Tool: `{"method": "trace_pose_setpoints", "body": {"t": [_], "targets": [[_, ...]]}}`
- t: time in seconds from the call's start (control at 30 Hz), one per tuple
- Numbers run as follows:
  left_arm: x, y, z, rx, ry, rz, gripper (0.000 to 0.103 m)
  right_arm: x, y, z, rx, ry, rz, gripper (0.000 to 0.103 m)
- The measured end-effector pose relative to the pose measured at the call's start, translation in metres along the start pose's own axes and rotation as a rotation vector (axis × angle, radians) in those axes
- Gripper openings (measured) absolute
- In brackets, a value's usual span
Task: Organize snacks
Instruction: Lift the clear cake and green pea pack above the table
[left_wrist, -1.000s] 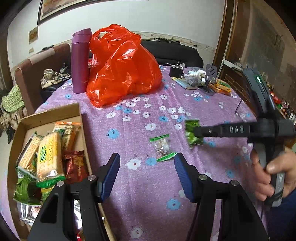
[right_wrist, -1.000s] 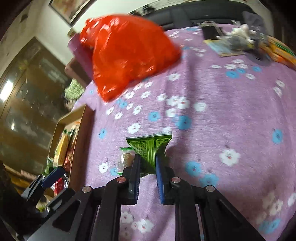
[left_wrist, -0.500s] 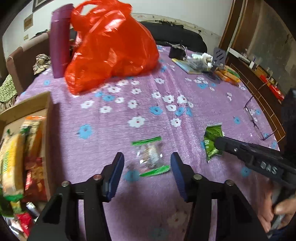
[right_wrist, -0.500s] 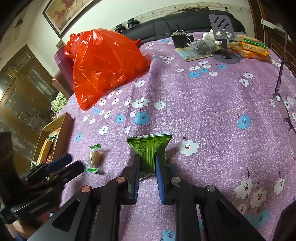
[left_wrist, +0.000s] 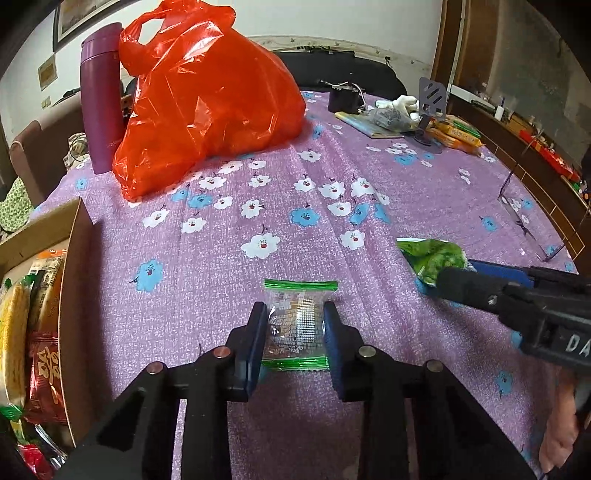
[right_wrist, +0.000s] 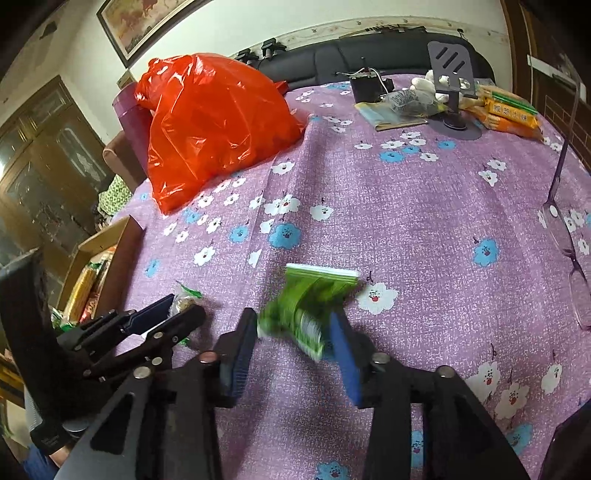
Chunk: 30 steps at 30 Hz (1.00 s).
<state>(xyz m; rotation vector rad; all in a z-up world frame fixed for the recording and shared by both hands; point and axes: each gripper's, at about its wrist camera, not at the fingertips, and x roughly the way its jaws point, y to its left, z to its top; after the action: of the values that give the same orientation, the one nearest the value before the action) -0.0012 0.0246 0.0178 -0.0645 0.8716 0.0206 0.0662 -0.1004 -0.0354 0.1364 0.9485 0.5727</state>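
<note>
Since a second ago we've dropped the left gripper (left_wrist: 293, 328) onto the clear snack packet (left_wrist: 295, 325) and its jaws have just been closing, now pinching it on the purple tablecloth (left_wrist: 332, 177), right of the cardboard snack box (left_wrist: 74, 295). Our right gripper (right_wrist: 293, 332) just spread apart, and the green snack packet (right_wrist: 314, 306) between its jaws looks blurred, slipping free. Risk: that crinkly film could squirt out of the left pinch.
</note>
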Motion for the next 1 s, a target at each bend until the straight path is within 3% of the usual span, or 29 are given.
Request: {"method": "trace_pose_setpoints", "body": {"t": [0.17, 0.3, 0.37, 0.47, 0.53, 0.57, 0.87, 1.0], "targets": [[-0.003, 0.002, 0.001, -0.008, -0.023, -0.014, 0.028, 0.011, -0.001, -0.001, 0.015, 0.009, -0.015, 0.046], [-0.005, 0.002, 0.002, -0.009, -0.037, -0.017, 0.028, 0.004, -0.007, 0.002, 0.070, -0.007, 0.035, 0.046], [-0.004, 0.002, 0.003, -0.011, -0.036, -0.022, 0.028, 0.005, -0.011, 0.006, 0.110, -0.013, 0.031, 0.052], [-0.005, 0.001, 0.003, -0.007, -0.040, -0.023, 0.028, 0.017, -0.015, 0.009, 0.152, 0.012, 0.030, 0.053], [-0.006, -0.001, 0.002, 0.001, -0.049, -0.017, 0.028, 0.019, -0.007, 0.009, 0.106, 0.009, -0.002, 0.052], [-0.007, -0.002, 0.002, 0.003, -0.054, -0.016, 0.028, 0.019, -0.004, 0.008, 0.083, 0.008, -0.015, 0.046], [-0.013, 0.002, 0.002, -0.010, -0.080, -0.014, 0.028, 0.008, 0.015, -0.006, -0.053, -0.038, -0.069, 0.024], [-0.016, 0.000, 0.002, -0.003, -0.095, -0.008, 0.028, 0.004, 0.015, -0.008, -0.059, -0.052, -0.070, 0.023]]}}
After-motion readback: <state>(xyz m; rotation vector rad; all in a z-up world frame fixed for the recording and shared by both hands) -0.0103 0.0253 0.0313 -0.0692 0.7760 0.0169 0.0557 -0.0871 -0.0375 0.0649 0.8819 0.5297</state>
